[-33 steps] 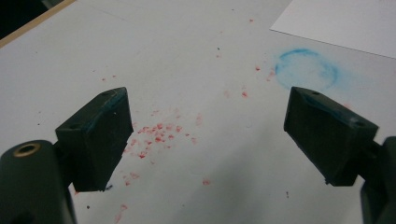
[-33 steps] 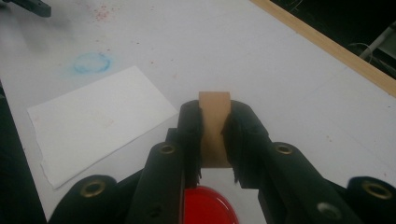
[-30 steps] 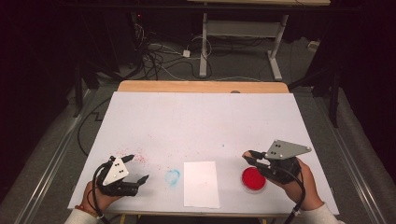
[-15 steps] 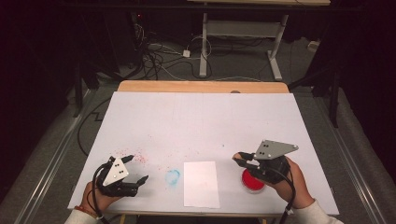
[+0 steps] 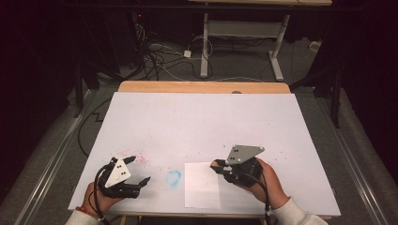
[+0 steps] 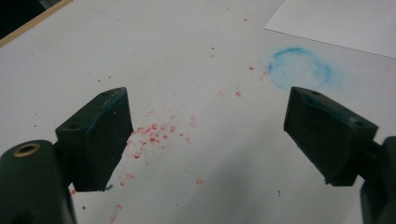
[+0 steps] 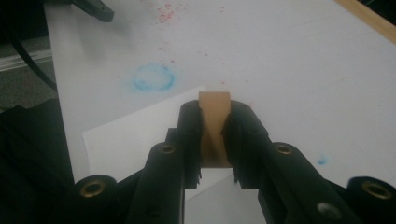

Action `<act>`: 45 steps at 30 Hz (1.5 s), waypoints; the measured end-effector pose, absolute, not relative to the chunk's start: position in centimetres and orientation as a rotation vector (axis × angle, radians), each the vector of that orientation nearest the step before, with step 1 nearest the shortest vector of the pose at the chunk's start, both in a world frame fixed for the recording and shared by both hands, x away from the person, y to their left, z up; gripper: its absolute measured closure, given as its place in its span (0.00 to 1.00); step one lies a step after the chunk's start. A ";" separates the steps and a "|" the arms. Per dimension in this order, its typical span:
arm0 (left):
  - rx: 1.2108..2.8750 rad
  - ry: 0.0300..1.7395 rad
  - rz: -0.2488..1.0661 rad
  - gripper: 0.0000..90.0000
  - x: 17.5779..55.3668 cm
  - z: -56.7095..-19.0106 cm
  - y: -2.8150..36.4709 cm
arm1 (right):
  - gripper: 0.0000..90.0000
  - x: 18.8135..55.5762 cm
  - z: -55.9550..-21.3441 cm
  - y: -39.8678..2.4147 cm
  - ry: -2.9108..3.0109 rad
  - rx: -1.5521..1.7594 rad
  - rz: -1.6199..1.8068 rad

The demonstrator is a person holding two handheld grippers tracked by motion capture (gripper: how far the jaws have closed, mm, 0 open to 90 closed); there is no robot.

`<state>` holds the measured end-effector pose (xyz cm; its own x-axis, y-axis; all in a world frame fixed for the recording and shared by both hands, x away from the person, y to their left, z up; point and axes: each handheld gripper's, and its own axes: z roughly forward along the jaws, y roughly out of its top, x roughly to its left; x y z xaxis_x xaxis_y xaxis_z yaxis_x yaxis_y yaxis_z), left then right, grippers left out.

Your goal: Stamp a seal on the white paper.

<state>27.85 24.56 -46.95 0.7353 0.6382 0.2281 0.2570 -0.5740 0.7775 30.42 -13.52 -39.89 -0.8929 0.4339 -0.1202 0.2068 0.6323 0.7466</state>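
On the left of the white bench, near its front edge, the left gripper rests low in the person's left hand with its jaws wide apart and nothing between them. In the left gripper view they frame a scatter of red specks on the bench surface. Just to the right of that gripper lies a smudged blue ring, and beside it a white sheet of paper, its long axis running from the front edge away from the person. Over the right edge of the sheet hangs the right gripper, held in the right hand, pointing left across the bench toward the sheet. Its jaws are clamped on a brown wooden block, seen in the right gripper view as a narrow upright strip whose long axis runs along the jaws, its square end poking out past their tips toward the blue ring
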 end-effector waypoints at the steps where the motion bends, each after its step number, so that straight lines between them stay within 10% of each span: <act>1: 2.175 0.669 0.644 0.16 27.8 -46.9 24.5 | 0.84 30.4 -40.1 -13.0 2.580 0.512 1.116; 45: 2.178 0.662 0.644 0.16 27.7 -46.9 24.6 | 0.84 32.1 -46.8 -7.9 2.756 0.542 0.844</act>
<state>27.71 24.60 -46.89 0.7388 0.6323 0.2332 0.2513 -0.5795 0.7753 32.12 -7.91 -46.82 -0.9108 0.4031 -0.0891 0.2841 0.7686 0.5732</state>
